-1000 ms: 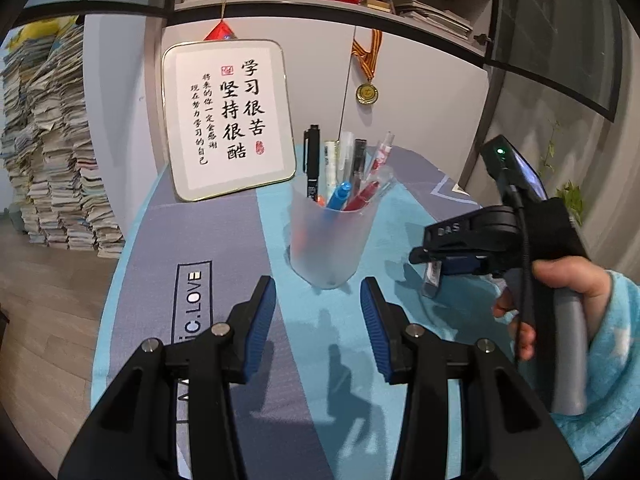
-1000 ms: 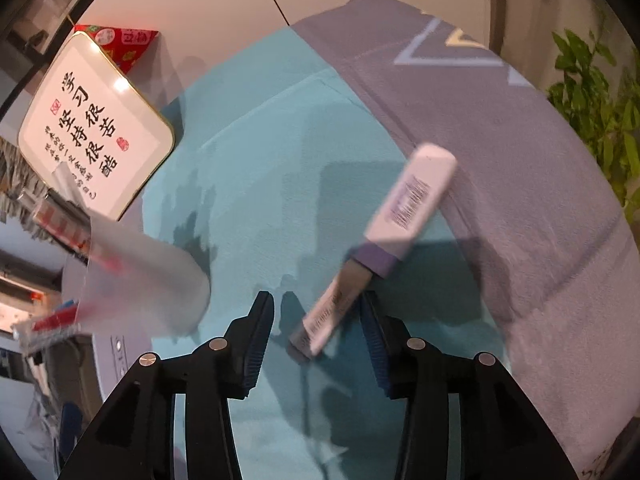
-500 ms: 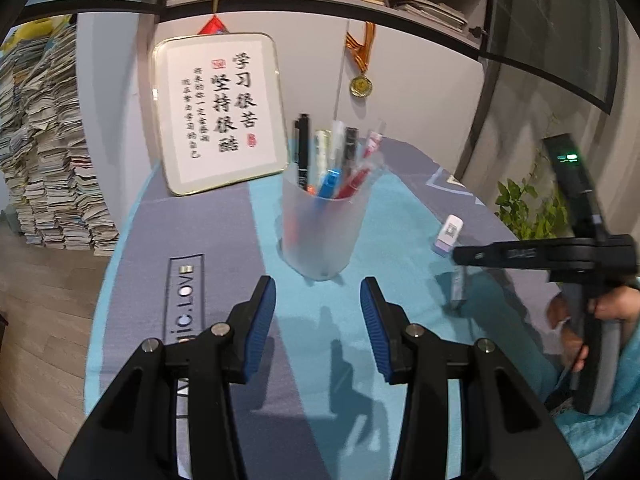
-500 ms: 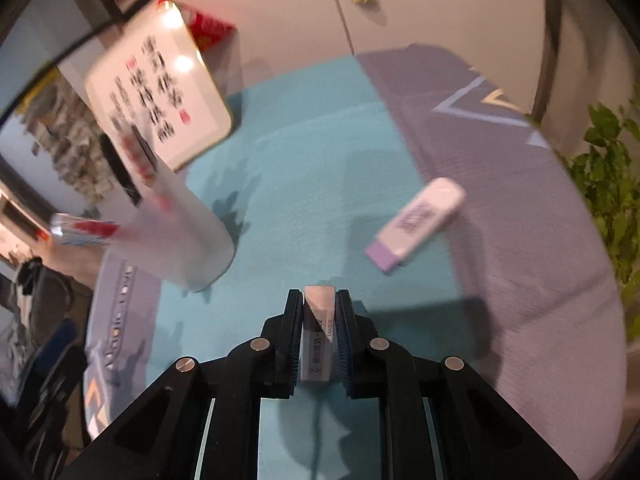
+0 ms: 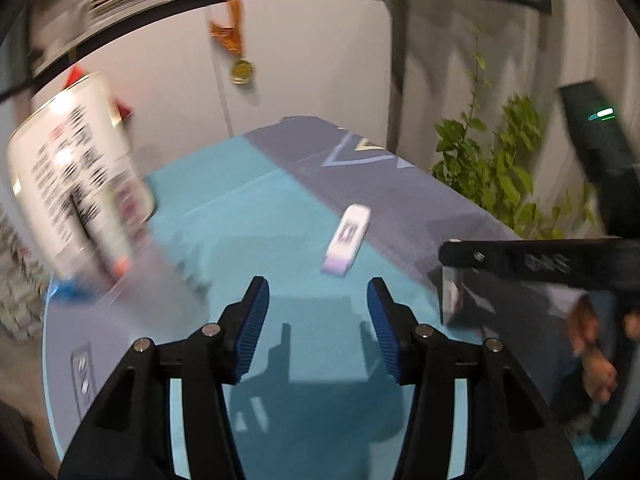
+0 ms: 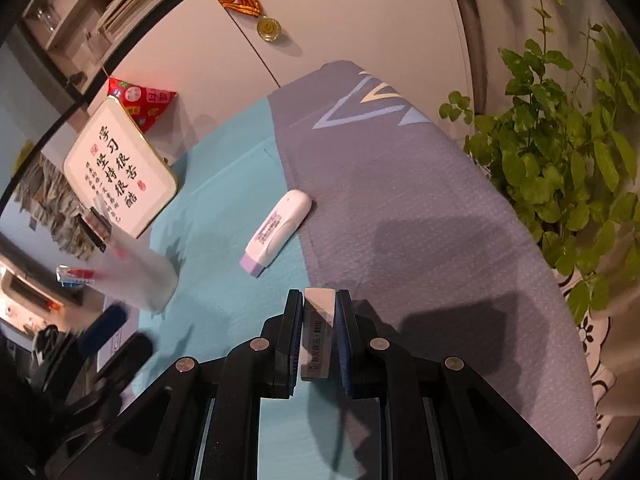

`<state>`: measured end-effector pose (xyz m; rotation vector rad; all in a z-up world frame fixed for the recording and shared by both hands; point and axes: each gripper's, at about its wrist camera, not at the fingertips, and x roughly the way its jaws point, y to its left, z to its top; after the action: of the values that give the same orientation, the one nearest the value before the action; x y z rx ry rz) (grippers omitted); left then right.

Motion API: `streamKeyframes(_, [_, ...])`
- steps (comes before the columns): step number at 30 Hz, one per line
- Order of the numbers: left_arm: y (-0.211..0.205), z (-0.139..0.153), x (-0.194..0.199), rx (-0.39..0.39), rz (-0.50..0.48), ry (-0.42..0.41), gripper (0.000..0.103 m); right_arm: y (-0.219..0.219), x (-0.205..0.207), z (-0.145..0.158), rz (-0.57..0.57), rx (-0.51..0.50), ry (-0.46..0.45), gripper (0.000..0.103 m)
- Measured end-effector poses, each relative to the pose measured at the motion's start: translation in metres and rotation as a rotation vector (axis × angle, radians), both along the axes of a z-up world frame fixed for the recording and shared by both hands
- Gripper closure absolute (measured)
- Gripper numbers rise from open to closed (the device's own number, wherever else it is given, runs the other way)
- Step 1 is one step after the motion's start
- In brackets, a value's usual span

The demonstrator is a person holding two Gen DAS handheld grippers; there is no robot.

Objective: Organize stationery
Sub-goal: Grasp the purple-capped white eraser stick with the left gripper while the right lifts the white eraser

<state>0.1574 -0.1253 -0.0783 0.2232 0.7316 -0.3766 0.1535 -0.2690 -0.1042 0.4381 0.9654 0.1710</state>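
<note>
A grey-white eraser (image 6: 317, 330) is clamped between the blue pads of my right gripper (image 6: 319, 306), held above the teal and grey cloth. In the left wrist view that right gripper (image 5: 448, 256) comes in from the right with the eraser (image 5: 450, 296) hanging from its tip. A white stick with a purple end (image 6: 278, 226) lies on the cloth ahead, also the white stick (image 5: 347, 236) just beyond my left gripper (image 5: 318, 318). The left jaws are opening, with nothing between them. The frosted pen cup (image 6: 136, 276) with several pens stands to the left, and the cup (image 5: 100, 236) is blurred.
A framed calligraphy board (image 6: 120, 172) leans on the wall at the back left, and a medal (image 6: 269, 28) hangs above. A leafy plant (image 6: 560, 160) stands past the table's right edge. A hand (image 5: 592, 344) grips the right tool's handle.
The right gripper closed on the eraser beside the white stick and lifted it. The left view swung right, from the pen cup to the white stick, and its jaws widened a little.
</note>
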Motion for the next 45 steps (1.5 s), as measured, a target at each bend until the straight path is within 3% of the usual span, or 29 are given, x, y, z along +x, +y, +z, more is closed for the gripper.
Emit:
streamKeyframes(2, [-0.014, -0.009, 0.02, 0.022, -0.002, 0.032, 0.054, -0.009, -0.001, 0.002, -0.016, 0.008, -0.013, 0.086])
streamKeyframes(6, [-0.027, -0.026, 0.051, -0.012, 0.008, 0.129, 0.054, -0.031, 0.001, 0.004, -0.064, 0.02, -0.008, 0.086])
streamKeyframes(16, [-0.054, -0.033, 0.091, 0.012, 0.042, 0.136, 0.056, -0.04, 0.008, -0.002, -0.065, 0.052, -0.006, 0.086])
streamKeyframes(17, [-0.058, -0.035, 0.093, 0.032, 0.037, 0.135, 0.059, -0.041, 0.009, -0.002, -0.065, 0.055, -0.005, 0.086])
streamKeyframes(18, [-0.06, -0.036, 0.094, 0.041, 0.027, 0.139, 0.078, -0.041, 0.009, -0.003, -0.065, 0.056, -0.005, 0.086])
streamKeyframes(19, [-0.064, -0.037, 0.093, 0.066, 0.021, 0.144, 0.079, -0.041, 0.009, -0.003, -0.065, 0.057, -0.005, 0.086])
streamKeyframes(24, [-0.056, -0.033, 0.078, 0.069, 0.015, 0.161, 0.08, -0.04, 0.008, -0.002, -0.059, 0.061, -0.005, 0.086])
streamKeyframes(32, [0.001, -0.014, 0.017, -0.053, 0.06, 0.149, 0.08, -0.029, 0.003, 0.005, -0.032, 0.074, -0.026, 0.086])
streamKeyframes(35, [0.023, 0.003, -0.01, -0.113, 0.077, 0.109, 0.08, -0.016, 0.002, 0.013, -0.009, 0.055, -0.041, 0.086])
streamKeyframes(39, [0.041, 0.012, -0.034, -0.104, 0.107, 0.04, 0.08, 0.011, -0.001, 0.026, 0.044, 0.01, -0.066, 0.086])
streamKeyframes(45, [0.079, 0.008, -0.051, -0.164, 0.171, 0.058, 0.08, 0.047, -0.009, 0.048, 0.121, -0.025, -0.112, 0.086])
